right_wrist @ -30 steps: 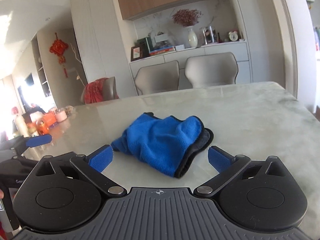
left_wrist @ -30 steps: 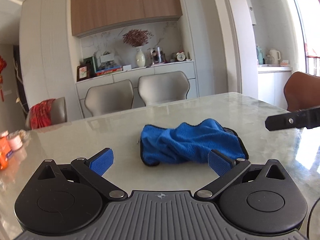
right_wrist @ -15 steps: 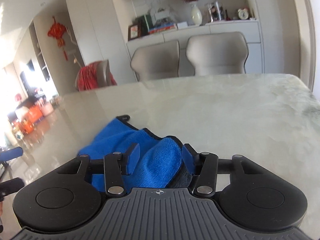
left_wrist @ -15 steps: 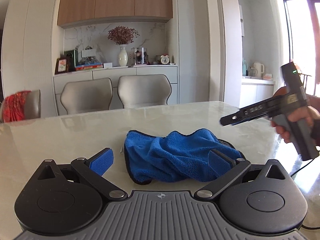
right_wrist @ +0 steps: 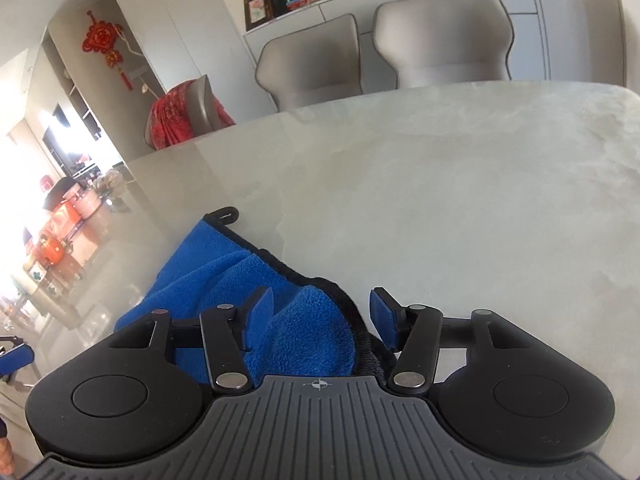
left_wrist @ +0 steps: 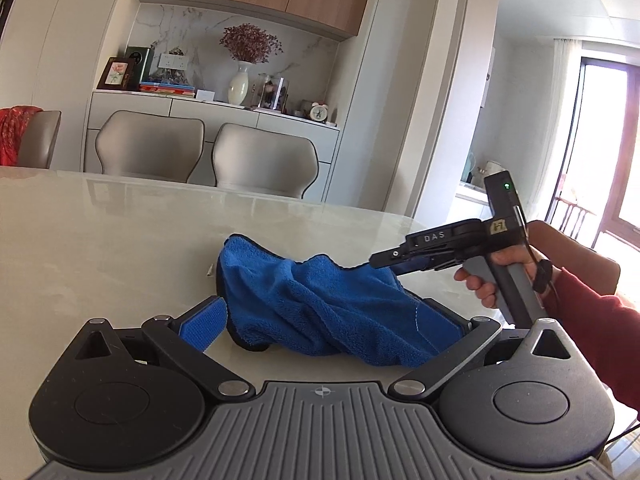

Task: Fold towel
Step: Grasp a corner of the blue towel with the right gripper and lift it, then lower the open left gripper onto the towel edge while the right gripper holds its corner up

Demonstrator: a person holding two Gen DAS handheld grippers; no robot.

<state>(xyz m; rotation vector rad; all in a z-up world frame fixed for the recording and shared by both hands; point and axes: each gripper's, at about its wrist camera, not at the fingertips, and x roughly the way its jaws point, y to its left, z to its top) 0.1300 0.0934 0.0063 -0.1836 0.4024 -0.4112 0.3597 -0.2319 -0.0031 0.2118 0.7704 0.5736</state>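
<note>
- Blue towel point(left_wrist: 320, 304), dark-edged, lies crumpled in a loose heap on the pale marble table point(left_wrist: 100, 248), near the front edge.
- Left gripper point(left_wrist: 324, 320): fingers spread wide, blue pads flanking the near side of the heap. The left pad point(left_wrist: 202, 322) is clear of the cloth; the right pad is hidden behind a fold, contact cannot be told.
- Right gripper point(right_wrist: 322, 314): jaws part-way open with a raised fold of the towel point(right_wrist: 280, 320) between them. The left pad point(right_wrist: 262, 308) sits against the cloth; the right pad point(right_wrist: 382, 316) stands just off the dark hem. Not pinched tight as far as the right wrist view shows.
- From the left wrist view, the right gripper point(left_wrist: 384, 260) reaches in from the right, its tip at the top of the heap, held by a hand point(left_wrist: 500, 276) in a red sleeve.
- A hanging loop at the towel's far corner point(right_wrist: 226, 214) rests flat on the table.
- Background: two grey chairs point(left_wrist: 204, 152) behind the table, a sideboard with a white vase point(left_wrist: 239, 88) of dried flowers.
</note>
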